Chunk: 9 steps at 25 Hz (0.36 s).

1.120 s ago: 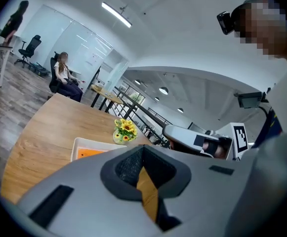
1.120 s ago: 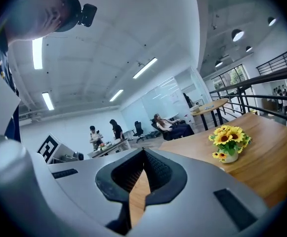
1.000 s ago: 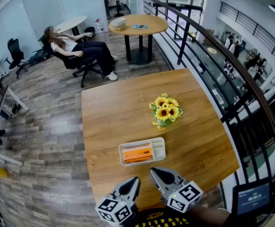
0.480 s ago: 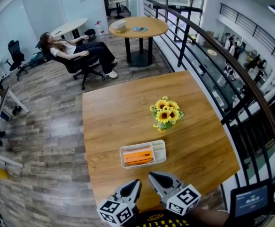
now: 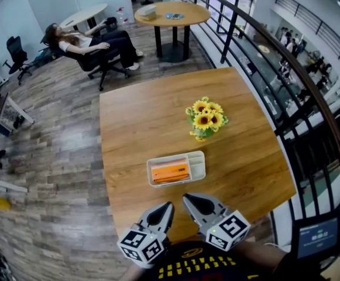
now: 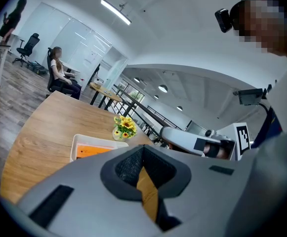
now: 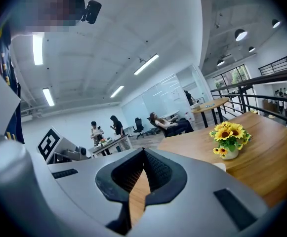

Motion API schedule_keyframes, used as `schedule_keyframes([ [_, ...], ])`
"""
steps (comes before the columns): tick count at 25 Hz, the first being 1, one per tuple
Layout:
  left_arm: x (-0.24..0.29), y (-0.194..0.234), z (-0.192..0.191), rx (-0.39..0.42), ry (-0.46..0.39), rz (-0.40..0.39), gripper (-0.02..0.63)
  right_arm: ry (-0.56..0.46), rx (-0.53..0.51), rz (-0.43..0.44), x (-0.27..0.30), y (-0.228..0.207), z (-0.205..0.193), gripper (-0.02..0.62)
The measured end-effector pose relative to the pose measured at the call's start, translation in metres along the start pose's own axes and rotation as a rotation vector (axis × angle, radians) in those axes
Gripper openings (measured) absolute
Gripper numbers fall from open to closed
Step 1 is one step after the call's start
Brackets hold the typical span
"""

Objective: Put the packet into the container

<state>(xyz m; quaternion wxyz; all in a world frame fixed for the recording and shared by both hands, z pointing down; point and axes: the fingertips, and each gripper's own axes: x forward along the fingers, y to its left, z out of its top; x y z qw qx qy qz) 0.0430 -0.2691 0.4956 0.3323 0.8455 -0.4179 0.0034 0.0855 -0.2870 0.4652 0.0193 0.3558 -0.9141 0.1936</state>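
An orange packet (image 5: 170,172) lies flat inside the white rectangular container (image 5: 198,167) on the wooden table (image 5: 134,122); in the left gripper view the packet (image 6: 95,151) shows in the container (image 6: 76,143) too. My left gripper (image 5: 167,208) is shut and empty, hovering just short of the container's near side. Beside it my right gripper (image 5: 191,202) is also shut with nothing in it, near the table's front edge. In the gripper views the left gripper (image 6: 142,151) and the right gripper (image 7: 143,154) show jaws closed together.
A small pot of yellow sunflowers (image 5: 205,119) stands behind the container. A railing (image 5: 257,51) runs along the table's right side. Beyond the table a person sits in an office chair (image 5: 90,43) near a round table (image 5: 171,14).
The head view has shifted slightly, so the table and container sit a little higher in the picture. Both grippers stay shut in the same place near the table's front edge.
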Motion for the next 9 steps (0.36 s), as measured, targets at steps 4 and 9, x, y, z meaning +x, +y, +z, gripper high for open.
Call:
schedule_keyframes([
  [4,-0.01,0.003,0.004,-0.005,0.001,0.015,0.0,0.007,-0.001,0.012,0.005,0.013,0.004,0.009],
  [9,0.0,0.004,0.005,-0.009,-0.01,0.035,0.0,0.014,-0.005,0.031,0.008,0.004,0.007,0.009],
])
